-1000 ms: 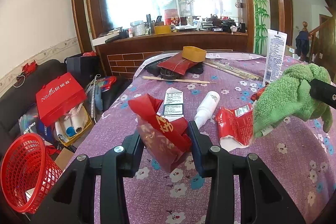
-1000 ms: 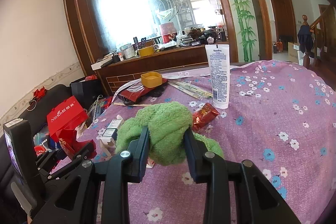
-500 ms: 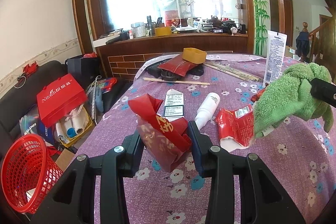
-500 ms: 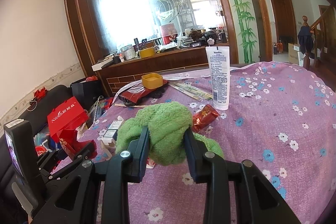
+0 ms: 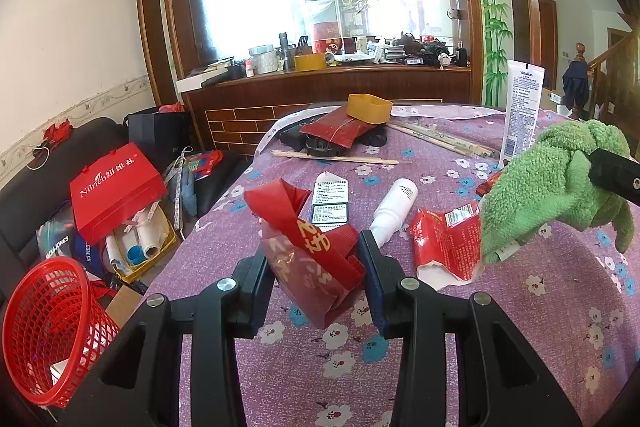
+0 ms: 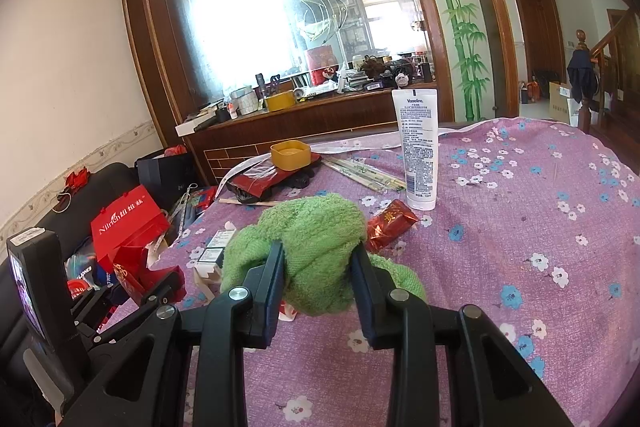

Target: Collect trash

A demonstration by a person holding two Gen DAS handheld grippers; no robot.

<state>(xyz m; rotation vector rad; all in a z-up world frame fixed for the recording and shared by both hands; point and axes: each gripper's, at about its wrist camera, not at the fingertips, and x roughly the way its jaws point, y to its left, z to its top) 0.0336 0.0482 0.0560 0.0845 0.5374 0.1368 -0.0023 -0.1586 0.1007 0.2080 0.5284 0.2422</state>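
Nothing has moved appreciably since the earlier frames. Left gripper fingers clench a red wrapper, held above the desk edge. Right gripper fingers grasp a green cloth. Red basket stands on the floor, lower left.

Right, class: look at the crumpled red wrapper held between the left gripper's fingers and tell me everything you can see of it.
The red wrapper is thin, glossy film or foil, crumpled and folded, with a wide red band looping over its top and gold characters printed on the band and the more translucent lower part. The left gripper is shut on it, one black finger pressing each side. It hangs pinched above the purple flowered tablecloth; whether its lower tip touches the cloth cannot be told. In the right wrist view it shows only partly, at the far left.
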